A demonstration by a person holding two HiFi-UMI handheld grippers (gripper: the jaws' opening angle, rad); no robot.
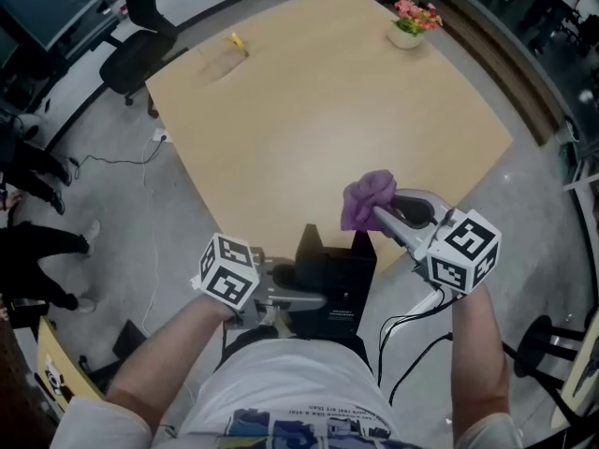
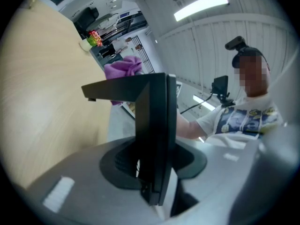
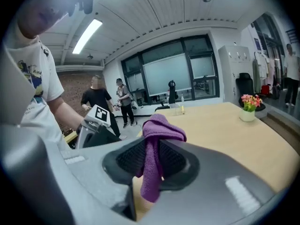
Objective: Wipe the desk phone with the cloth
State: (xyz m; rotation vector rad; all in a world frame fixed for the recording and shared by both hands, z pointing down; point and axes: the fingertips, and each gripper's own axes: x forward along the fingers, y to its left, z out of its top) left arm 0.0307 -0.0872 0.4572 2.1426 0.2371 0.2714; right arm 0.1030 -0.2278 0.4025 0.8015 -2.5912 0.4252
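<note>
Office floor and a wide pale wood counter point(image 1: 309, 110) take up most of the room. Nearest the person, at the counter's six o'clock corner and seemingly held clear of the wood, is the black desk phone point(image 1: 344, 271). The left tongs point(image 2: 152, 170) are clenched on a thin black panel of it, holding it steady. Just past the phone, at about one o'clock from it, the right tongs point(image 1: 382, 211) pinch a bunched purple cloth point(image 1: 367, 197) that droops from their tips. I can't tell whether the cloth touches the phone's top edge.

To my eye the wiping is only starting: phone braced, cloth brought close. The next move calls for laying the cloth flat on a phone face and dragging it across while the left grip holds firm.

Farther off, a flower pot point(image 1: 409, 26) sits at the one o'clock corner and a black office chair point(image 1: 136, 59) at ten.
</note>
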